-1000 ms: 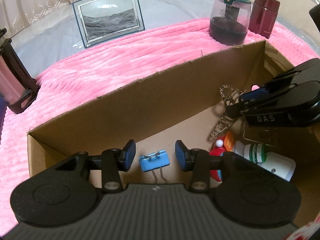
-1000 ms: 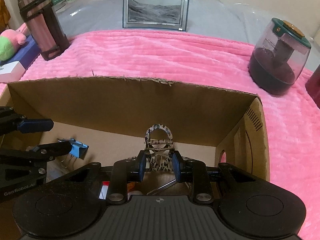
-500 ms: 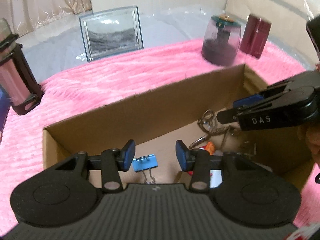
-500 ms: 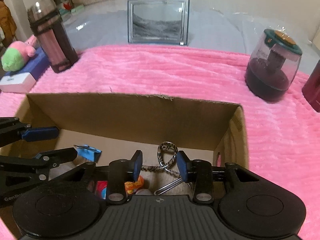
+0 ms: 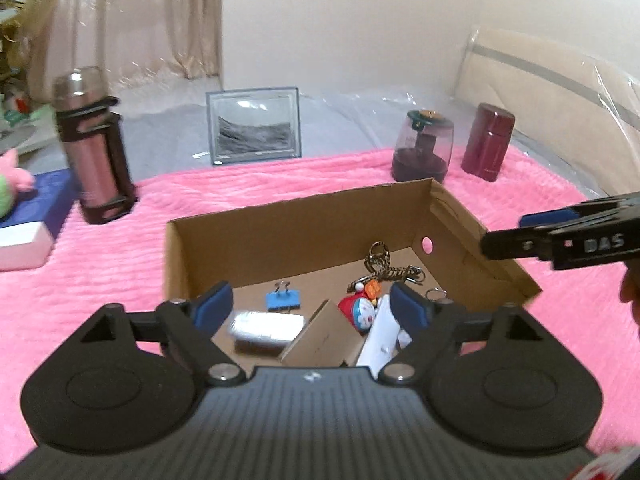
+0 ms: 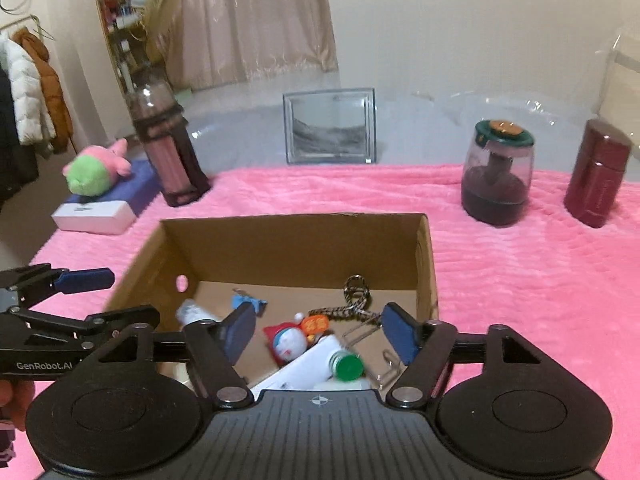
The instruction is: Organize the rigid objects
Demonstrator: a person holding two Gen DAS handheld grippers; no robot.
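Both the left tongs (image 5: pixel 308 304) and right tongs (image 6: pixel 318 330) had lifted clear of the cardboard box (image 6: pixel 424 264), wide open and empty; the leopard-print keychain (image 6: pixel 354 304) lay released below them, apparently stowed.

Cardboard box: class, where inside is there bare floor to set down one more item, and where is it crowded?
Bare floor runs along the far wall of the cardboard box, behind the blue binder clip. The near right is crowded: leopard keychain, Doraemon toy, green-capped bottle.

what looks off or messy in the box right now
Nothing is spilled or broken. Inside the cardboard box the blue binder clip, toy figure, leopard keychain and green-capped bottle lie jumbled in a loose heap, and the box's top edge looks roughly torn.
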